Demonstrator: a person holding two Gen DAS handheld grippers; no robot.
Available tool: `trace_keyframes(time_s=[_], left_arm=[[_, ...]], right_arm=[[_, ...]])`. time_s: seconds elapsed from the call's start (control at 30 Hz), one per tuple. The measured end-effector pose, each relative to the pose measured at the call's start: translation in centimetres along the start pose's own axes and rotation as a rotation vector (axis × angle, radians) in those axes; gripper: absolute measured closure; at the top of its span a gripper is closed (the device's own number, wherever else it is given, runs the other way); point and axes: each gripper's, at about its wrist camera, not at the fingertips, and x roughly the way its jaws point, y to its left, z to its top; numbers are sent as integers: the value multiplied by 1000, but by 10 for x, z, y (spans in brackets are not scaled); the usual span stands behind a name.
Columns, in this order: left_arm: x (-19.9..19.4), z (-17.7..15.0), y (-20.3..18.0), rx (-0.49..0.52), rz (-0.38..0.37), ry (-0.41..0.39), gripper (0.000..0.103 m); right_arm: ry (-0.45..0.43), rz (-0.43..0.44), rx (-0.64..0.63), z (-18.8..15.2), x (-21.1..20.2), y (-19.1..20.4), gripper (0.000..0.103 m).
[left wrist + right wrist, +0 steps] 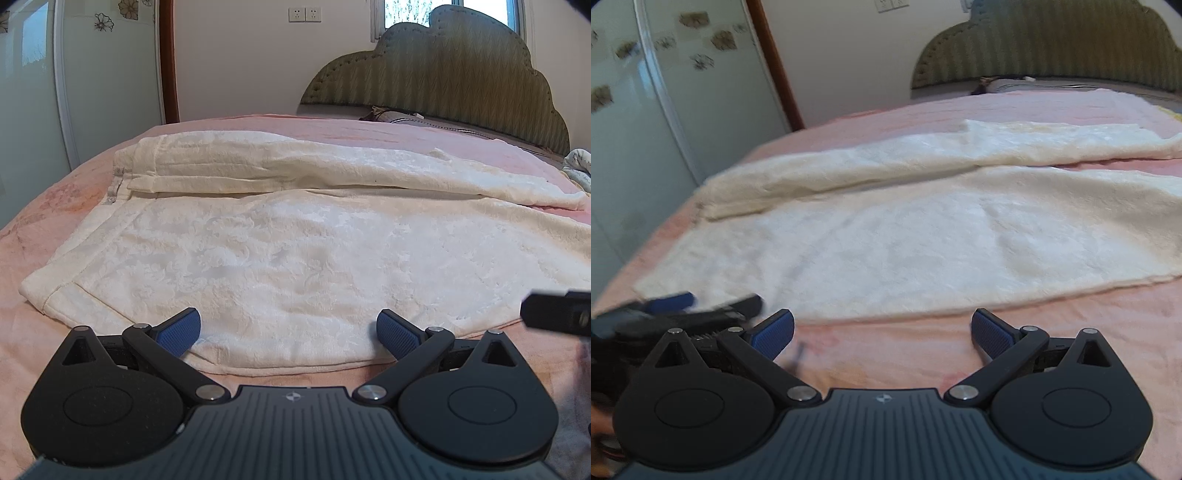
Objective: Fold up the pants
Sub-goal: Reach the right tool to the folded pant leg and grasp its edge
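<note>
Cream fleece pants [280,240] lie flat on a pink bed cover [44,206], waistband to the left, legs running right. The far leg lies along the back, the near leg is spread wide in front. My left gripper [289,330] is open, its blue pads over the near hem edge of the pants. My right gripper [882,330] is open and empty above the pink cover, just short of the pants [905,229]. The left gripper also shows blurred in the right wrist view [676,306]. A part of the right gripper shows in the left wrist view [557,312].
A green padded headboard [443,74] stands at the back right with a pillow [399,116] below it. A glass wardrobe door [29,92] and a brown door frame [168,62] are on the left. Another cloth [580,162] lies at the right edge.
</note>
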Motion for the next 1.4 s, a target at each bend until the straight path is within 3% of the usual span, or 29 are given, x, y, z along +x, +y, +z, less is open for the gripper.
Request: trace_keyframes(time_s=[0.17, 0.27, 0.4, 0.5, 0.7, 0.87, 1.03, 1.23, 1.3, 1.33, 1.37, 1.4], left_arm=[[-10, 2, 1, -1, -4, -29, 1], [-17, 10, 1, 26, -27, -49, 1], [-15, 31, 13, 14, -17, -43, 1], [-4, 50, 32, -38, -9, -17, 1], [16, 75, 63, -63, 97, -29, 1], [31, 77, 75, -74, 103, -11, 1], [48, 75, 73, -39, 96, 13, 1], [63, 70, 69, 8, 86, 32, 1], [69, 70, 71, 1, 90, 39, 1], [71, 70, 73, -9, 86, 43, 1], [72, 70, 75, -21, 82, 48, 1], [74, 71, 77, -35, 78, 54, 1]], right_arm=[[-44, 37, -58, 24, 1, 9, 0], [-11, 41, -119, 39, 16, 16, 0], [47, 107, -235, 61, 40, 29, 0], [12, 153, -364, 81, 61, 46, 0], [6, 134, -471, 144, 133, 72, 0], [8, 120, -489, 197, 206, 77, 0], [102, 142, -492, 225, 283, 81, 6], [281, 221, -533, 220, 350, 90, 12], [274, 266, -548, 218, 350, 89, 18], [274, 298, -553, 219, 347, 88, 35], [269, 329, -557, 219, 343, 86, 66], [268, 344, -554, 219, 339, 86, 75]])
